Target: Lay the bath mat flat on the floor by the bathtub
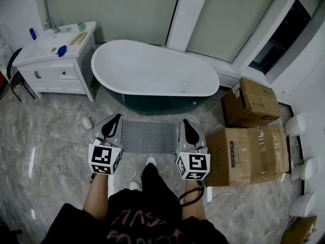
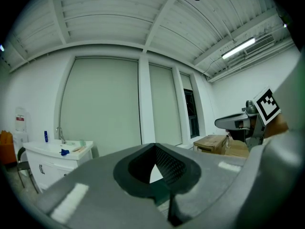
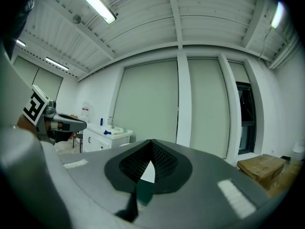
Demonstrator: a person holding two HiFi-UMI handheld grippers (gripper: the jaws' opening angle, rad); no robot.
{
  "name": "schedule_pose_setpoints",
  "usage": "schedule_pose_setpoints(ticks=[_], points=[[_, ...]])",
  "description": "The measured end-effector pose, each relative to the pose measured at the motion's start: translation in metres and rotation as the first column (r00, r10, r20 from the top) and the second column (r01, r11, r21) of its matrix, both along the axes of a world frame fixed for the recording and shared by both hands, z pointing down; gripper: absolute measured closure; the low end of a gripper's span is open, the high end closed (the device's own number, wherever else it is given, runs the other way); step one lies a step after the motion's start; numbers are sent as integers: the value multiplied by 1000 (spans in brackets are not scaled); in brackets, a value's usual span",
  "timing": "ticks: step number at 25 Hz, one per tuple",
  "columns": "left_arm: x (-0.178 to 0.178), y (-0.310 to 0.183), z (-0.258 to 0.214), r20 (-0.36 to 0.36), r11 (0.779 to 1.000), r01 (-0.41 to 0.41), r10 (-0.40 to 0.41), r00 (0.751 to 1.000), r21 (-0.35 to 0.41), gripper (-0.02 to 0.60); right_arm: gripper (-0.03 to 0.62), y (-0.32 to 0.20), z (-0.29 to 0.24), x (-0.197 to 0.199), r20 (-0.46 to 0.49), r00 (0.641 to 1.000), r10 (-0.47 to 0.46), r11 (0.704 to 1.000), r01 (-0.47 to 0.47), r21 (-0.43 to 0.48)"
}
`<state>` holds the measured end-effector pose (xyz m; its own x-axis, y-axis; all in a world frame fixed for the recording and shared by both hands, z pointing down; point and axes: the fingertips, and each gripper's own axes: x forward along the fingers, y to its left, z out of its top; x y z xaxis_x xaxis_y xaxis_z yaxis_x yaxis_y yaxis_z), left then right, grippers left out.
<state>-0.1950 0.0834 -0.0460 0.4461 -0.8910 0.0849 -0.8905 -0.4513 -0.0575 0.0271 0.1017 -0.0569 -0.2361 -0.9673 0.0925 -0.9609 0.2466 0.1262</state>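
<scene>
The grey ribbed bath mat [image 1: 149,137] is stretched out between my two grippers, in front of the white bathtub [image 1: 152,70] with its dark green base. My left gripper [image 1: 112,127] is shut on the mat's left short edge. On the right short edge my right gripper [image 1: 185,129] is shut as well. Both point level toward the tub. In the left gripper view the jaws [image 2: 155,144] meet at their tips, and the same holds in the right gripper view [image 3: 151,140]. The mat itself is hidden under the jaws in both gripper views.
A white vanity [image 1: 56,60] with sink stands left of the tub, a dark chair [image 1: 12,80] beside it. Cardboard boxes [image 1: 251,103] [image 1: 249,154] crowd the right. A small white object [image 1: 87,122] lies on the marble floor. The person's feet [image 1: 151,160] are just behind the mat.
</scene>
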Motion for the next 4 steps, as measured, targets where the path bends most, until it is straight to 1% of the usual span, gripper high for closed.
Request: schedule_pose_setpoints(ticks=[4], points=[[5,5,-1,4,1000,-13,13,1000,2,581,583,3,3,1,-8,1000,2,1000,-2,3]])
